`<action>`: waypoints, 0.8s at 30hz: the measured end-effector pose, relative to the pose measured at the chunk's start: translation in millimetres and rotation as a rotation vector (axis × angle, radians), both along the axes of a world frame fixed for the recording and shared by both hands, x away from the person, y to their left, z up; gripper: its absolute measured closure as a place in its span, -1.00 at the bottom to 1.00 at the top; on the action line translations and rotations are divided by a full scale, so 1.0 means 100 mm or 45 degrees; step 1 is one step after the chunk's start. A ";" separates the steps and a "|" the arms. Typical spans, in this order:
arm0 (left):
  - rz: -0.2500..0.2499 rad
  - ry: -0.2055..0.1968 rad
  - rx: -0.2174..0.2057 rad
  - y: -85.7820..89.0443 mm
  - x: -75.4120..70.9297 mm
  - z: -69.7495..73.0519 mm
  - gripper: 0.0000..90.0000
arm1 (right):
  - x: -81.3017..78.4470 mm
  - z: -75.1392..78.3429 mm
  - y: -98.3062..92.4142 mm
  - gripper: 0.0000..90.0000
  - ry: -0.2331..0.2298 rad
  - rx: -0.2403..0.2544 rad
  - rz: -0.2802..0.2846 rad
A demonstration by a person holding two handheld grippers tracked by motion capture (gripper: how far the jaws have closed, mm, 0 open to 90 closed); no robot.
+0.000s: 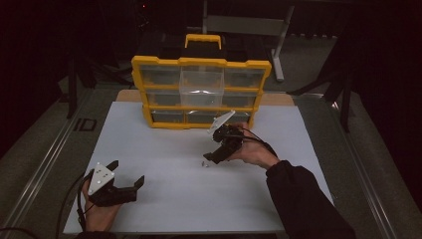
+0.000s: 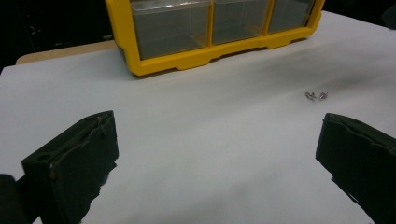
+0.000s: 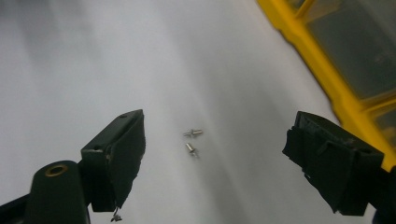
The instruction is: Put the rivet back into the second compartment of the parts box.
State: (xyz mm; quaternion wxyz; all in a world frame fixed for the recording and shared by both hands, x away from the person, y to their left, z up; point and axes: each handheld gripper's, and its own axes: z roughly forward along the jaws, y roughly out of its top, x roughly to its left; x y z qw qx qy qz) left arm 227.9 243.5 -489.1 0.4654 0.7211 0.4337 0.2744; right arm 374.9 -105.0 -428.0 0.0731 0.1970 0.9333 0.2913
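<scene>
Right tool (image 1: pixel 211 158) first: I see its jaws spread wide with nothing between the pads, tilted down toward the white bench (image 1: pixel 164 199) in the high view. In the right gripper view the two small screws (image 3: pixel 192 141) lie on the bench straight ahead, in line with the gap between the jaws but beyond the tips, untouched. One screw lies roughly crosswise, the other just beside it at an angle; I cannot tell whether they touch each other. From the high view I read them as a tiny glint (image 1: pixel 204 163) just off the tool's tip.

Left tool (image 1: pixel 128 180) sits low at the near left of the bench, well apart from the screws, jaws also wide and holding nothing. Its own view shows the screws (image 2: pixel 316 95) farther off to the right.

Beyond both, the yellow organizer (image 1: pixel 201 92) with clear drawers stands upright at the far side of the bench, its base resting on the white surface. The screws lie on the open bench in front of it.
</scene>
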 end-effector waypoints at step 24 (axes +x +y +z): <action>-0.002 -0.003 0.001 -0.01 0.00 0.00 -1.00 | 0.04 -0.53 0.18 -0.16 0.075 -0.153 0.040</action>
